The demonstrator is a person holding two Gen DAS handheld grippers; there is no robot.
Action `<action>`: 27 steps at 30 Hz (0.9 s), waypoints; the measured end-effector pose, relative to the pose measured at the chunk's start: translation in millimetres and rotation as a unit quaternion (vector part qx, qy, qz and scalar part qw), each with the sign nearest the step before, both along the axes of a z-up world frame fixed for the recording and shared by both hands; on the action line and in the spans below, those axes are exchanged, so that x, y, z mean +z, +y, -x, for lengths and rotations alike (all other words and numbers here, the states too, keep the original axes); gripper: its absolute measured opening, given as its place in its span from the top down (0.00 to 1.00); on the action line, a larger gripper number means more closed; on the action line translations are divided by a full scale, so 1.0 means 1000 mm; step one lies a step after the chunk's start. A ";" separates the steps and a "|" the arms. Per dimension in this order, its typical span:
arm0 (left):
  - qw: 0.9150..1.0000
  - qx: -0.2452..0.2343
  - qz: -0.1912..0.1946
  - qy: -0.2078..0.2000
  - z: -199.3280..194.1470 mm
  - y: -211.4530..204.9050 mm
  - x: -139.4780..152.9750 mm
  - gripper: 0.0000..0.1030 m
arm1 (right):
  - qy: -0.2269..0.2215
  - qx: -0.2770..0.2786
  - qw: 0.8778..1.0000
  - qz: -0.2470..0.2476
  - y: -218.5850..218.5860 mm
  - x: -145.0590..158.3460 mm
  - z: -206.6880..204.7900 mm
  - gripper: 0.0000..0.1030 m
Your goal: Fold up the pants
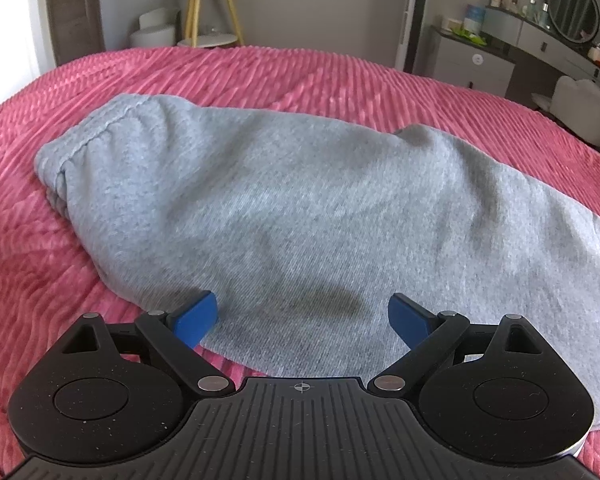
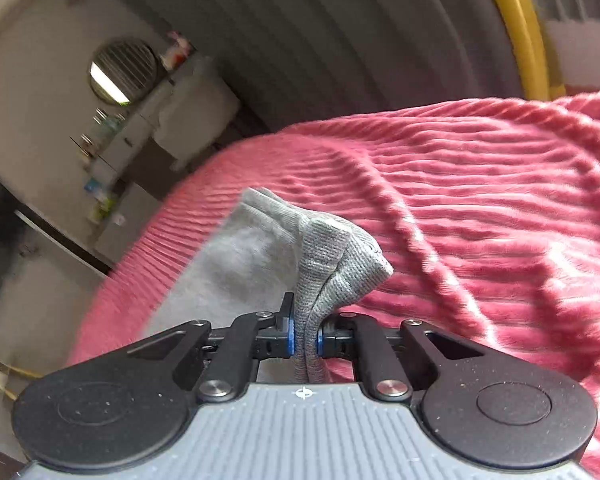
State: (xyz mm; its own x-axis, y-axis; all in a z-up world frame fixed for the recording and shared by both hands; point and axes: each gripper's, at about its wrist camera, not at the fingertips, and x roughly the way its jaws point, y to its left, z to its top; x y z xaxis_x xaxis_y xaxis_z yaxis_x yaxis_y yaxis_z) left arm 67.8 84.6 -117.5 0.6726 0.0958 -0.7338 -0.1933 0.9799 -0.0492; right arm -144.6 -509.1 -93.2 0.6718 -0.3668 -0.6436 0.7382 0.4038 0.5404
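Note:
Grey sweatpants (image 1: 284, 200) lie folded lengthwise on a pink ribbed bedspread (image 1: 260, 72), with the elastic waistband at the far left. My left gripper (image 1: 304, 320) is open, its blue fingertips (image 1: 198, 318) resting over the pants' near edge, holding nothing. In the right wrist view my right gripper (image 2: 305, 340) is shut on the ribbed leg cuffs of the pants (image 2: 332, 268) and holds them lifted above the bedspread (image 2: 480, 200). The rest of the leg (image 2: 228, 264) trails away to the left.
A dresser with an oval mirror (image 1: 572, 8) and bottles stands at the right beyond the bed. A small round side table (image 1: 208, 4) and a door (image 1: 72, 8) are behind the bed. A yellow hoop (image 2: 528, 28) leans against the wall.

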 end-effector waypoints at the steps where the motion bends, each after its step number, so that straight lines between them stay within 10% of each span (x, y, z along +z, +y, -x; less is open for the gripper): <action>1: 1.000 -0.002 -0.002 0.001 0.000 0.000 0.000 0.07 | 0.001 0.000 1.000 0.002 0.001 0.001 0.001 0.91; 19: 1.000 0.000 0.016 -0.001 0.000 0.007 0.001 0.07 | 0.027 -0.034 0.999 -0.001 0.004 -0.003 0.002 0.91; 24: 1.000 0.019 0.020 -0.015 0.005 0.015 0.009 0.07 | 0.043 0.044 0.991 0.117 0.050 0.053 -0.038 0.92; 27: 0.999 0.033 0.009 -0.035 0.010 0.020 0.017 0.07 | 0.033 0.154 0.958 0.238 0.125 0.100 -0.083 0.92</action>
State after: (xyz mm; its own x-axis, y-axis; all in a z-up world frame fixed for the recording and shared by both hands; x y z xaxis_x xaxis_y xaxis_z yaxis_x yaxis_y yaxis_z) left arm 57.8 104.7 -100.4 0.7148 0.1294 -0.6872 -0.2534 0.9639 -0.0821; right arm -61.5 -383.7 7.1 0.7592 -0.4201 -0.4971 0.5701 0.7978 0.1963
